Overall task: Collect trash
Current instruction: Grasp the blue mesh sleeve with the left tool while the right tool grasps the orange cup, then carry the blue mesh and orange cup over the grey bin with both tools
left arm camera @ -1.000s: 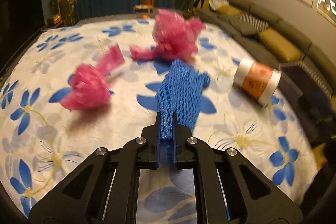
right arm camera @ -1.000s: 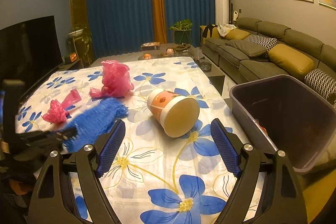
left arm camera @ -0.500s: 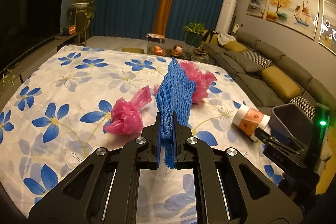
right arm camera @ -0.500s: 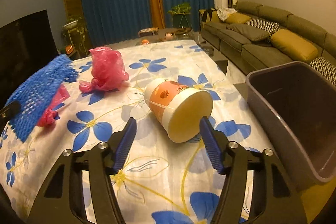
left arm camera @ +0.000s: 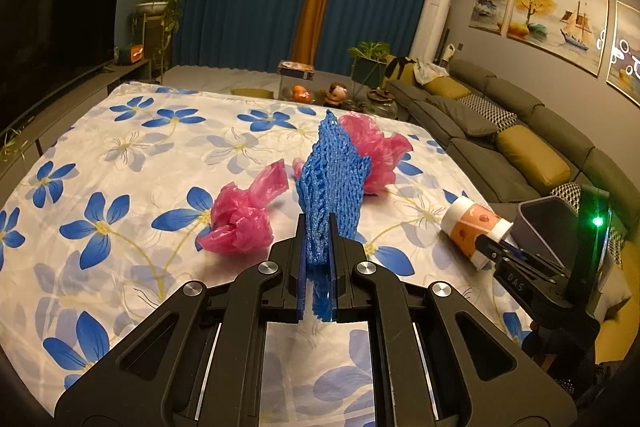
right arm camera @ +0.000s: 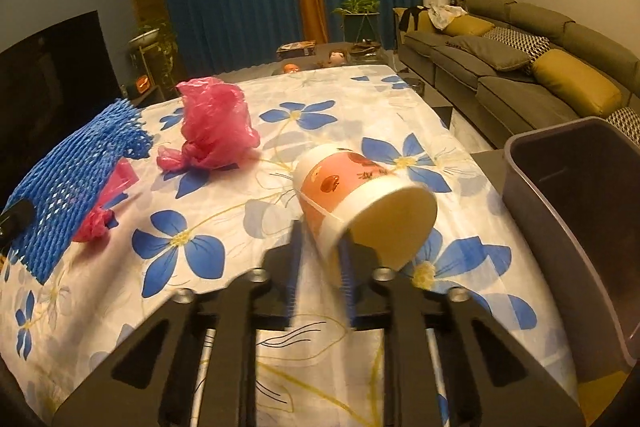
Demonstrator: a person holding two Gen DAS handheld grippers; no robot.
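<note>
A blue foam net (left arm camera: 334,183) stands pinched in the left gripper (left arm camera: 318,267), jaws nearly shut. The right gripper's (right arm camera: 320,267) narrow jaws clamp the tipped paper cup's (right arm camera: 356,199) rim.

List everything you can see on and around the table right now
Foam net: one, blue, lifted above the table in the left tool.
Plastic bags: two, pink, crumpled on the tablecloth.
Paper cup: one, orange and white, on its side near the bin.
Bin: one, dark grey, off the table's right edge.
Tablecloth: one, white with blue flowers.
Left tool: black, shut on the net.
Right tool: black, narrowed around the cup's rim; blurred.
</note>
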